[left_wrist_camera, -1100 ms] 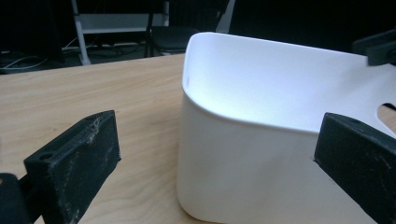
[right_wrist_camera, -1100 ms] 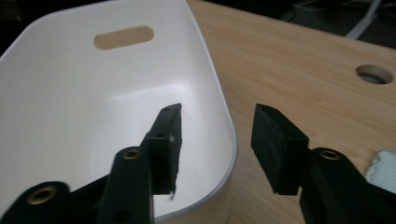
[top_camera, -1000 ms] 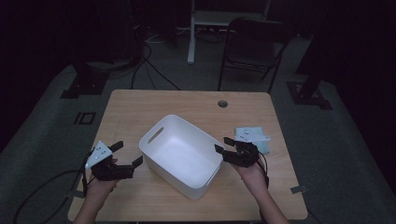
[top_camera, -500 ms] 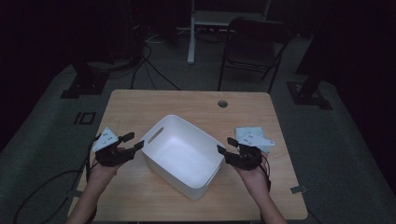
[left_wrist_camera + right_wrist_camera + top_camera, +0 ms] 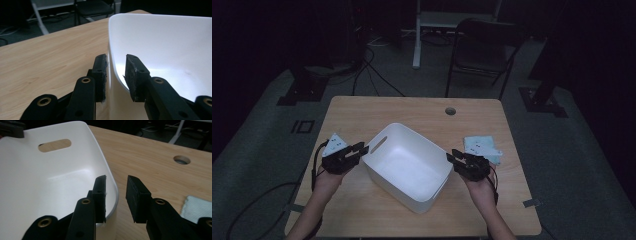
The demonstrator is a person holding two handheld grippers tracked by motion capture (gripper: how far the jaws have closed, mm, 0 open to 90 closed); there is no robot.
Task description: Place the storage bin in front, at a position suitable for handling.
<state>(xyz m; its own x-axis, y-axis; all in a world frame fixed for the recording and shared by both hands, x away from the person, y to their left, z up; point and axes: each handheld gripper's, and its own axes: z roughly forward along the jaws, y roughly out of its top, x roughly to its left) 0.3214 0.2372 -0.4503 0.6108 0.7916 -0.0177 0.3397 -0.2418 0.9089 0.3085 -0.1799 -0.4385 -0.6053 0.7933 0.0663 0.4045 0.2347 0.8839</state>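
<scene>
A white plastic tub [image 5: 384,132] with a slot handle stands at an angle in the middle of the wooden table [image 5: 362,112]. My left gripper [image 5: 362,148] is at its left rim. In the left gripper view the jaws [image 5: 116,62] have just been closing, one outside and one inside the tub wall [image 5: 155,42], with a thin gap still showing. My right gripper [image 5: 452,157] straddles the right rim. Its jaws [image 5: 116,182] have also just been closing, and bare wood shows between the outer pad [image 5: 136,195] and the rim [image 5: 115,192].
A pale blue folded cloth [image 5: 482,147] lies on the table just beyond my right hand, at the lower right in the right gripper view [image 5: 197,208]. A round cable hole [image 5: 450,110] sits near the far edge. A dark chair [image 5: 484,45] stands behind the table.
My left gripper moved from the front left of the table up to the tub's left rim, and its jaws narrowed. The right gripper's jaws narrowed around the right rim. The tub has not moved.
</scene>
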